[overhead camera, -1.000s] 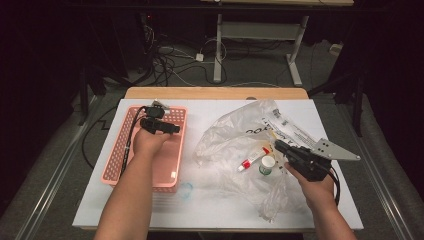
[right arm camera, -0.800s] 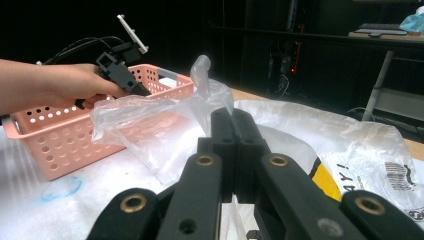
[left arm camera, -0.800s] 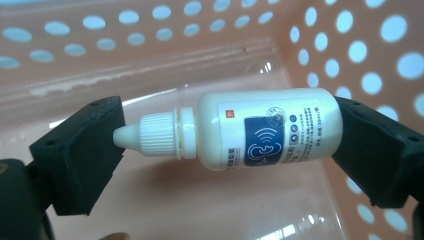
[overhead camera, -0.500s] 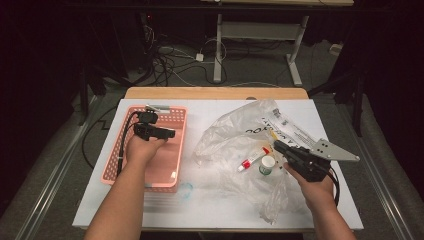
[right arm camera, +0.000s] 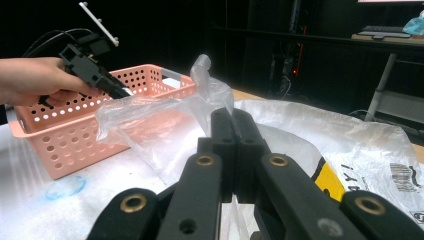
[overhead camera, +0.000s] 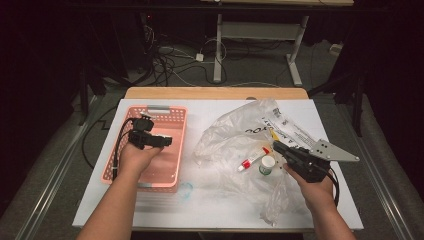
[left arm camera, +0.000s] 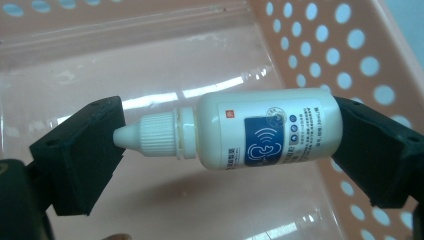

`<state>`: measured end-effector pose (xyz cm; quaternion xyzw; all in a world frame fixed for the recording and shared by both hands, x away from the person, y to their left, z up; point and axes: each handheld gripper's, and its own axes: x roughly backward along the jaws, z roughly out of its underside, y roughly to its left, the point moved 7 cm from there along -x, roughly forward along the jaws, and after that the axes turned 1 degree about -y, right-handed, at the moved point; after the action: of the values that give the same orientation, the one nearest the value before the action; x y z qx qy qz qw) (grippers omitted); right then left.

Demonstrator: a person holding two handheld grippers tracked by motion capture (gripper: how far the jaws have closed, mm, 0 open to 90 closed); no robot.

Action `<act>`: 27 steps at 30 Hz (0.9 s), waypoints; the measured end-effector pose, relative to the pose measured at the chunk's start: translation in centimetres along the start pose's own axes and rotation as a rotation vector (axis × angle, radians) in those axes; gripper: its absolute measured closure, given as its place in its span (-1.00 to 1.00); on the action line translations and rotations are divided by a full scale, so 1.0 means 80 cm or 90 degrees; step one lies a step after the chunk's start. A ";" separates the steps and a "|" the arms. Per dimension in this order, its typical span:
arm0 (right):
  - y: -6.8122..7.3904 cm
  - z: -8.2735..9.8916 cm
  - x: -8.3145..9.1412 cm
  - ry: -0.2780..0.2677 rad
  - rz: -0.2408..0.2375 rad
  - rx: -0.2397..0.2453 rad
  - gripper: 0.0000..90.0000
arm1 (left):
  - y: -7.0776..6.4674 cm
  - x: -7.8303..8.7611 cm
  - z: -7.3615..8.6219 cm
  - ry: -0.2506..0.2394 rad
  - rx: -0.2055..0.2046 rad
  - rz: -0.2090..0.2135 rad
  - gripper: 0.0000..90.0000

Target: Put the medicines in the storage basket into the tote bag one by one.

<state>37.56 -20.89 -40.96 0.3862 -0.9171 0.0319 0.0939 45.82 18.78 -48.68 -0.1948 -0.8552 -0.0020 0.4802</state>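
My left gripper (left arm camera: 220, 135) clamps a white dropper bottle (left arm camera: 235, 131) end to end over the pink basket (left arm camera: 345, 60); I'd lower before releasing, with my right gripper (right arm camera: 234, 131) pressed together.

The left gripper (overhead camera: 167, 141) hangs over the basket (overhead camera: 131, 116), a dropper bottle (left arm camera: 260, 129) lying crosswise between its pads, nozzle against one and base against the other. To its right, on the table (overhead camera: 210, 210), lies the plastic bag (overhead camera: 235, 130). Just ahead of the right gripper (overhead camera: 276, 146) lie a small tube (overhead camera: 251, 160) and a capped jar (overhead camera: 266, 166), side by side. A fold of the bag is pinched between that gripper's pads.
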 end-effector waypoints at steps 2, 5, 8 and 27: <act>0.000 0.000 0.000 0.000 -0.001 0.002 1.00 | -0.004 0.005 0.004 -0.004 -0.003 0.005 -0.87; 0.001 0.000 0.000 0.002 -0.001 0.000 1.00 | -0.010 0.011 0.010 -0.011 -0.008 0.006 -0.87; 0.001 0.001 -0.001 0.002 -0.002 -0.001 1.00 | -0.020 0.018 0.011 -0.022 -0.019 0.006 -0.87; 0.001 0.002 0.000 0.004 -0.002 -0.002 1.00 | -0.083 0.076 0.049 -0.104 -0.085 0.077 -0.87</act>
<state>37.48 -20.88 -41.11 0.3876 -0.9161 0.0315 0.0976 37.55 15.44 -44.58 -0.2773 -0.8762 -0.0142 0.3939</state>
